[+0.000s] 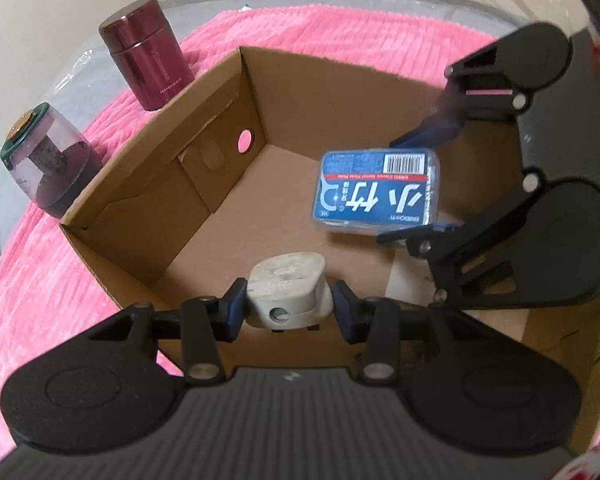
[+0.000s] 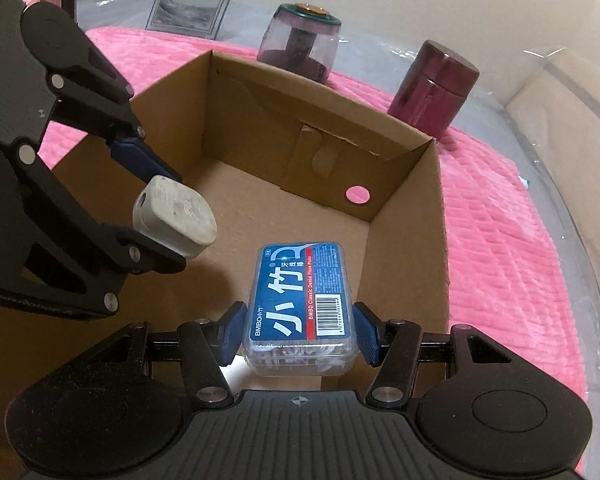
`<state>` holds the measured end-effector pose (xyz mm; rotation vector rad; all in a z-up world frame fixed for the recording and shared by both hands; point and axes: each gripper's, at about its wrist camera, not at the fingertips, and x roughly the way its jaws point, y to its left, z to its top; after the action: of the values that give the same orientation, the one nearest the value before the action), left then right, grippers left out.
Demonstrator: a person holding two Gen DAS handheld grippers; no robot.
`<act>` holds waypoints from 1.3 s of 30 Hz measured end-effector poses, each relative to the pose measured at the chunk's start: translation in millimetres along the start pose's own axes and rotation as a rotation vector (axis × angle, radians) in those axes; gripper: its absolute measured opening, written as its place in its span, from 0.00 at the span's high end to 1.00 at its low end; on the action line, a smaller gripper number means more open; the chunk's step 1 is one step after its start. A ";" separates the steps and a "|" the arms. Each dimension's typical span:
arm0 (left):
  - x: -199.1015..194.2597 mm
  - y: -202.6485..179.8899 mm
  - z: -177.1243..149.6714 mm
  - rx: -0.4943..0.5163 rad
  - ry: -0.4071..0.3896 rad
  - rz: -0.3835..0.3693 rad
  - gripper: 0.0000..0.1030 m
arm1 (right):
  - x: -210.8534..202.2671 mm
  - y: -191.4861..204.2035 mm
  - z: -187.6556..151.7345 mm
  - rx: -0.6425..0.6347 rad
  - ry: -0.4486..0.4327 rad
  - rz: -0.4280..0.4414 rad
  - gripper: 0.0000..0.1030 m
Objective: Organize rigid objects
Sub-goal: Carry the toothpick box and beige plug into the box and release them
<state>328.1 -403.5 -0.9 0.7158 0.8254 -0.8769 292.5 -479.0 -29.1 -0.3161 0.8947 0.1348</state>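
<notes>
my left gripper (image 1: pixel 288 307) clamps the plug (image 1: pixel 286 290), right gripper (image 2: pixel 298 334) clamps the floss box (image 2: pixel 300 306); both over the empty carton (image 2: pixel 404 216), release pending.

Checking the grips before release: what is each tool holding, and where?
Left tool clamps the white plug by its two sides; right tool clamps the blue floss-pick box across its long sides near one end.

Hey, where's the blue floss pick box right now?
The floss pick box is clamped in the right gripper above the open cardboard box, just right of the white plug held by the left gripper.
</notes>
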 end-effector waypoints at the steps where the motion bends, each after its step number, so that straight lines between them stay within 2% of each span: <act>1: 3.1 -0.3 0.5 0.008 0.007 0.005 0.62 | 1.7 -0.5 1.1 -0.003 0.002 -0.003 0.48; 10: 18.4 -4.9 1.3 0.053 0.042 0.013 0.61 | 10.9 -1.1 6.4 -0.018 0.009 -0.006 0.48; 18: 27.3 -7.3 6.2 0.114 0.075 0.058 0.61 | 15.2 0.9 5.2 -0.047 0.020 -0.008 0.48; 24: 30.8 -5.9 5.4 0.119 0.097 0.061 0.61 | 15.2 -0.9 6.6 -0.045 0.019 -0.010 0.48; 33: 23.2 -3.0 4.2 0.083 0.067 0.052 0.58 | 7.8 -2.4 7.9 -0.024 0.002 -0.007 0.48; 39: 3.9 5.6 -0.2 0.054 -0.009 0.049 0.58 | 2.8 -9.3 8.8 0.014 -0.009 0.000 0.48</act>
<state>334.3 -402.1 -3.2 0.7759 0.7753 -0.8611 303.1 -484.9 -24.1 -0.3017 0.8865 0.1299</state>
